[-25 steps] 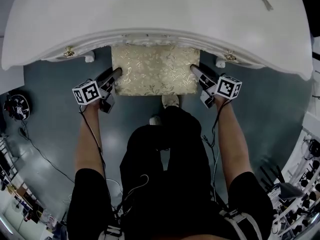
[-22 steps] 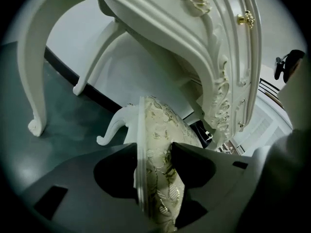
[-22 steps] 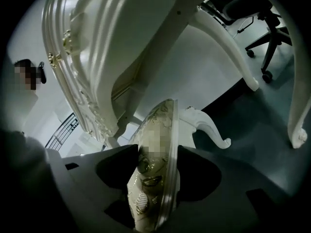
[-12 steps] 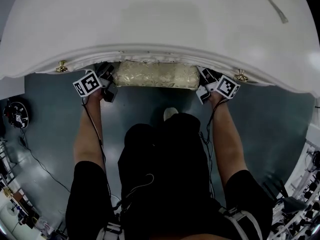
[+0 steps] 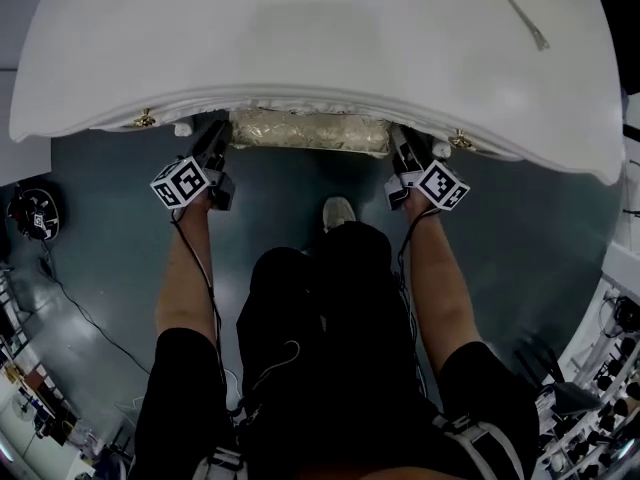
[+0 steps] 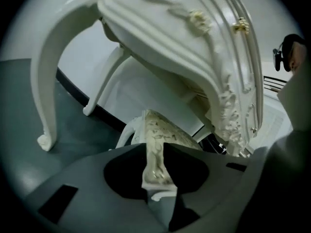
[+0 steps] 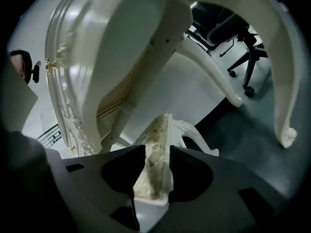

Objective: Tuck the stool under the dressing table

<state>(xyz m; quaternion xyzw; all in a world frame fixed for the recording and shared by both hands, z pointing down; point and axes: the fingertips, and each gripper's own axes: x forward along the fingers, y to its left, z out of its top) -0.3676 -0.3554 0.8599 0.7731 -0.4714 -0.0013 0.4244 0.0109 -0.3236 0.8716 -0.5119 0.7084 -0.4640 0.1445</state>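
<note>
The stool [image 5: 305,130], with a gold-patterned cushion and white frame, sits almost wholly under the white dressing table [image 5: 300,38]; only a strip of its near edge shows. My left gripper [image 5: 214,140] is at the stool's left end and my right gripper [image 5: 405,146] at its right end. In the left gripper view the jaws [image 6: 155,166] are closing with the seat edge [image 6: 160,135] filling the gap between them. The right gripper view shows the same: jaws [image 7: 155,178] closing, seat edge [image 7: 158,144] wedged between them. The table apron [image 6: 194,47] [image 7: 112,47] arches just above.
Curved white table legs stand on the outside of each gripper [image 6: 46,96] [image 7: 282,96]. An office chair [image 7: 238,38] stands beyond the table. The person's shoe [image 5: 338,211] is on the dark floor just behind the stool. Cables and gear [image 5: 35,213] lie at left.
The stool has slid forward from mostly exposed to nearly hidden under the table. Both grippers followed it to the table's front edge.
</note>
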